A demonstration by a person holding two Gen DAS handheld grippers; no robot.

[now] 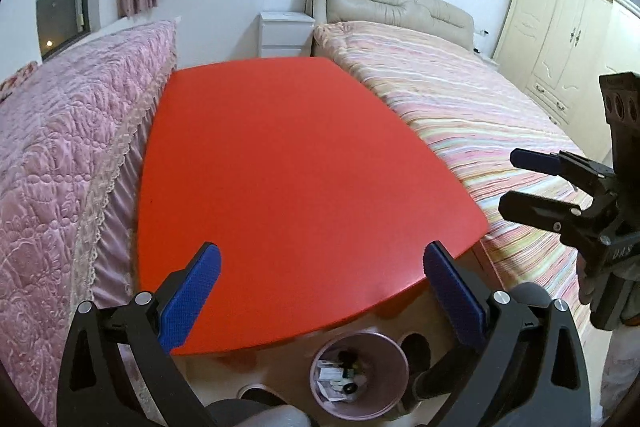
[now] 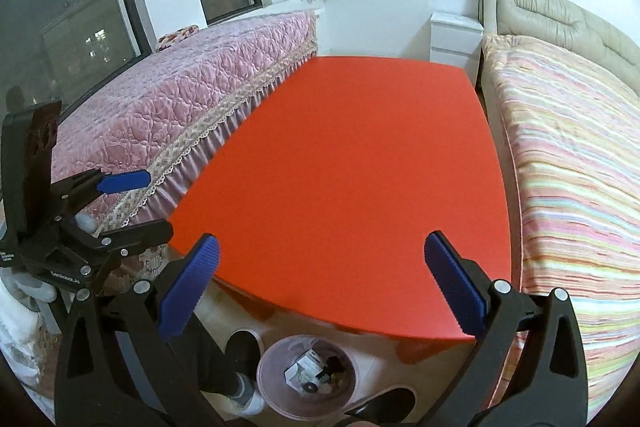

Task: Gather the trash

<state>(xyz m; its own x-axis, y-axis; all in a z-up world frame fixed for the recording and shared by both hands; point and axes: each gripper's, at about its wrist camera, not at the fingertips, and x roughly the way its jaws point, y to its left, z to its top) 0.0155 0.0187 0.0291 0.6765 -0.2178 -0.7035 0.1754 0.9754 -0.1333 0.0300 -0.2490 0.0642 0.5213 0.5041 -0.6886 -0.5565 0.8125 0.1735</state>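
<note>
A pink waste bin (image 1: 384, 347) stands on the floor below the near edge of the red table (image 1: 288, 167). It holds several pieces of trash (image 1: 340, 373). The bin also shows in the right wrist view (image 2: 276, 355), with trash (image 2: 316, 371) inside. My left gripper (image 1: 322, 267) is open and empty above the table's near edge. My right gripper (image 2: 322, 265) is open and empty above the same edge. The right gripper shows in the left wrist view (image 1: 510, 181), and the left gripper shows in the right wrist view (image 2: 158, 205). The red tabletop (image 2: 352, 163) is bare.
A pink quilted bed (image 1: 60, 155) lies along the table's left side, a striped bed (image 1: 500, 131) along its right. A white nightstand (image 1: 286, 33) stands behind the table, a cream wardrobe (image 1: 568, 59) at the far right. The person's dark slippers (image 1: 416, 343) are beside the bin.
</note>
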